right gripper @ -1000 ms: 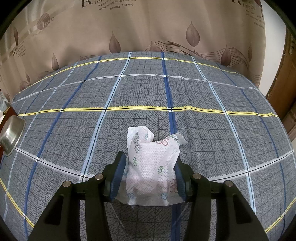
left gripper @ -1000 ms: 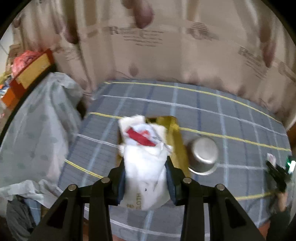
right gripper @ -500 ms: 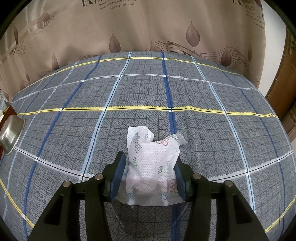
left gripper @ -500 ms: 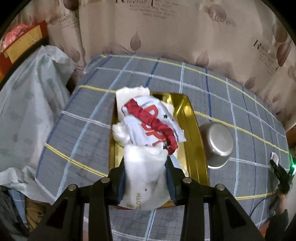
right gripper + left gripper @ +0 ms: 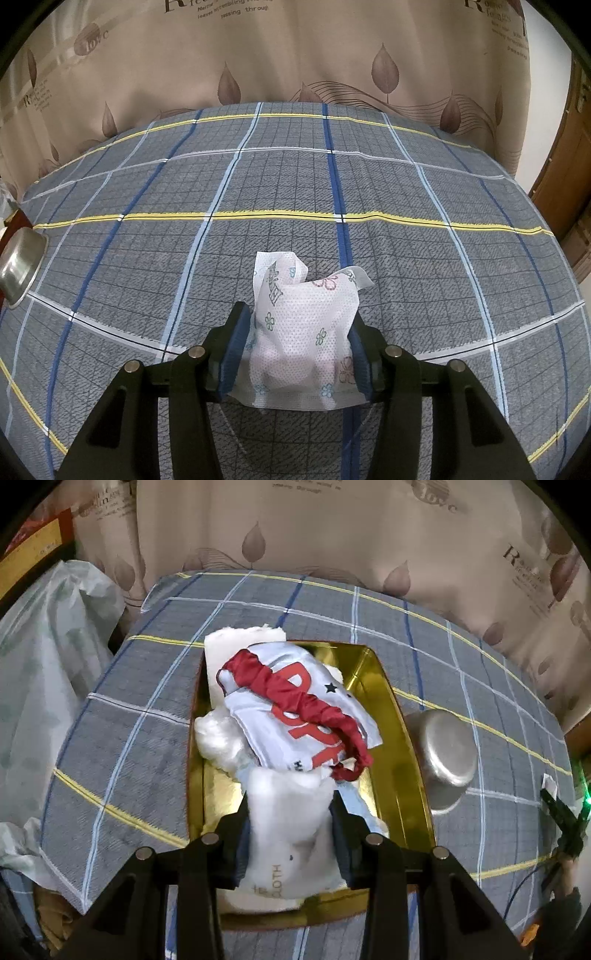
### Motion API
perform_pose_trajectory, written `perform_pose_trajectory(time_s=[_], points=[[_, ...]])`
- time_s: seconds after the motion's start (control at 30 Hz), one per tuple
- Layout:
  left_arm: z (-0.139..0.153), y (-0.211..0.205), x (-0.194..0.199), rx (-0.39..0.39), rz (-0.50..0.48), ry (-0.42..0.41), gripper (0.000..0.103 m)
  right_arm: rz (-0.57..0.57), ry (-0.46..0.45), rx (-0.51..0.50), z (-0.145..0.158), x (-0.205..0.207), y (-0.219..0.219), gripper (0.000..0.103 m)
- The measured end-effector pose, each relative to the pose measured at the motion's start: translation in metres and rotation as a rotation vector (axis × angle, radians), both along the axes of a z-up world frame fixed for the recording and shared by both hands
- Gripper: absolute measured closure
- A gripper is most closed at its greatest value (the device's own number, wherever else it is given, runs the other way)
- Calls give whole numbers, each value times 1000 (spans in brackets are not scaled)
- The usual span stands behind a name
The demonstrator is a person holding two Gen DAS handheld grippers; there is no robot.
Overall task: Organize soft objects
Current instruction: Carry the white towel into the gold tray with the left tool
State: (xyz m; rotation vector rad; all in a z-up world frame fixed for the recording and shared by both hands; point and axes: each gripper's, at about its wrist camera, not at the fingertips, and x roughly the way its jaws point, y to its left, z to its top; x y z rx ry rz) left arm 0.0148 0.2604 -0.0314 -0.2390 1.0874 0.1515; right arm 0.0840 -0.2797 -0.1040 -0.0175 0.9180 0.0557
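Lowered: left claw [image 5: 290, 834] clamping white cloth [image 5: 291, 842] over gold tray [image 5: 391, 746] | right claw [image 5: 299, 350] unmoved, gripping floral wipe [image 5: 306, 332]

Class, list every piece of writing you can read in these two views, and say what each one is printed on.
"CLOTH": white cloth pack between the left fingers.
"Love": beige curtain.
"passing through": curtain, right view; other lines blurred.
Large red letters: white garment in the gold tray, crumpled, unreadable.
Floral pouch: unreadable.
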Motion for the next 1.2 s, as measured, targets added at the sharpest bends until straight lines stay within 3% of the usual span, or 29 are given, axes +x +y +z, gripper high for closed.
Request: perform_pose_trajectory(time_s=[0.23, 0.47, 0.63, 0.97, 1.2], points=[[-17, 10, 17, -31, 7, 8, 64, 0, -1, 0, -1, 0, 1, 55], [-20, 14, 18, -18, 13, 19, 51, 0, -1, -2, -1, 0, 0, 55], [-11, 8, 8, 8, -39, 6, 42, -1, -2, -5, -1, 0, -1, 55], [-4, 2, -4, -19, -72, 10, 40, -3, -3, -19, -2, -1, 1, 52], [-11, 15, 8, -96, -43, 21, 40, -6, -3, -24, -2, -1, 2, 50]])
